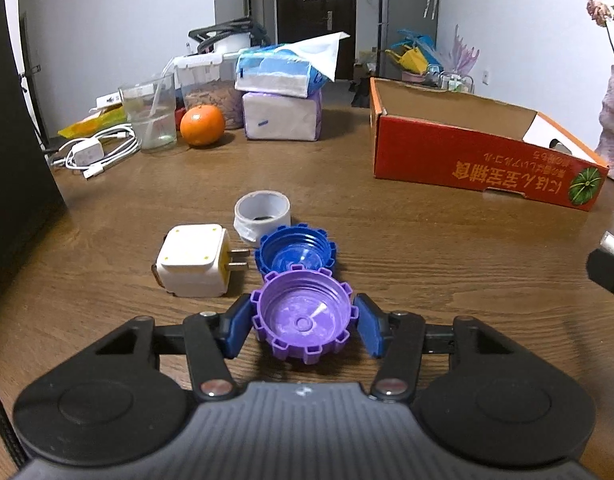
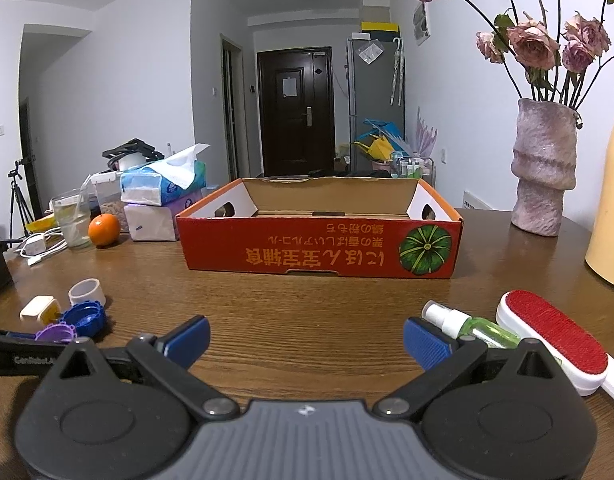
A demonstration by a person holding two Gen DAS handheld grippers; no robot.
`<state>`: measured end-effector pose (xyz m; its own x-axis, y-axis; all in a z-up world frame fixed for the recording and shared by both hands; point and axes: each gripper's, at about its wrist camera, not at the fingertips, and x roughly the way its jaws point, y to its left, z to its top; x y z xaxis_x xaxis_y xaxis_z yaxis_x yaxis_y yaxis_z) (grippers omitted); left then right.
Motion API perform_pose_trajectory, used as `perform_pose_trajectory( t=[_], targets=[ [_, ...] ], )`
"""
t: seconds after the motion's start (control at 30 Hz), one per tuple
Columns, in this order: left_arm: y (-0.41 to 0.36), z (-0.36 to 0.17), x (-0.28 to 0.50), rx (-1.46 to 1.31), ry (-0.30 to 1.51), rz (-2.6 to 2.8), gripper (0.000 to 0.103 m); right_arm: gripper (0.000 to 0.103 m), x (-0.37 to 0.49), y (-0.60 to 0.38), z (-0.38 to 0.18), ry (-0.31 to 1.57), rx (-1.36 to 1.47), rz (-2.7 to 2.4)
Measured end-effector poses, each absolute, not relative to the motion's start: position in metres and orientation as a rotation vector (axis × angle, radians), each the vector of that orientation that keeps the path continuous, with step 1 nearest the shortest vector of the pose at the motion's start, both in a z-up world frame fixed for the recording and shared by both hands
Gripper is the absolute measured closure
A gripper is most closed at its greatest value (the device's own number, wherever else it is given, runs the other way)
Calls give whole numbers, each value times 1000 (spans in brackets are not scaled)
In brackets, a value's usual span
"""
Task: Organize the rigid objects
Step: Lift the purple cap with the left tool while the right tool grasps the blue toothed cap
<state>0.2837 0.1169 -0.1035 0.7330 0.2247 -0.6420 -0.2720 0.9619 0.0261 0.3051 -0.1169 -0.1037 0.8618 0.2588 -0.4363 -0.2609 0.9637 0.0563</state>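
Right now the step in hand looks like the pickup of the first small object: the left gripper (image 1: 303,322) has its blue fingers (image 1: 237,330) set on either side of the purple cap (image 1: 303,316), which lies open side up on the table (image 1: 427,248). The left-hand finger seems to touch the cap's ribbed rim; on the other side a sliver of a gap may remain, so I judge the grasp nearly closed but cannot call it firm. Just beyond, touching the purple cap's far edge, sits a blue cap (image 1: 295,250), with a white plug adapter (image 1: 193,260) beside it on the left and a roll of white tape (image 1: 262,214) behind. The right gripper (image 2: 305,342) hangs with its fingers spread wide and nothing between them; a small green spray bottle (image 2: 473,326) and a red lint brush (image 2: 555,338) lie just off its right finger. Farther back stands the open red cardboard box (image 2: 319,246), probably where everything goes. Next, the left fingers need to finish clamping, lift straight up so the blue cap is not dragged, and carry across over the box's near wall.
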Motion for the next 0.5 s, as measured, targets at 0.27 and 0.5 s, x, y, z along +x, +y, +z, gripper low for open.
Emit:
perform_pose_trajectory(
  t=[0.27, 0.5],
  targets=[
    [130, -99, 279, -76, 679, 279, 47, 0, 305, -107, -106, 454, 2, 299],
    [144, -93, 272, -86, 650, 287, 47, 0, 303, -86, -108, 459, -12, 328]
  ],
)
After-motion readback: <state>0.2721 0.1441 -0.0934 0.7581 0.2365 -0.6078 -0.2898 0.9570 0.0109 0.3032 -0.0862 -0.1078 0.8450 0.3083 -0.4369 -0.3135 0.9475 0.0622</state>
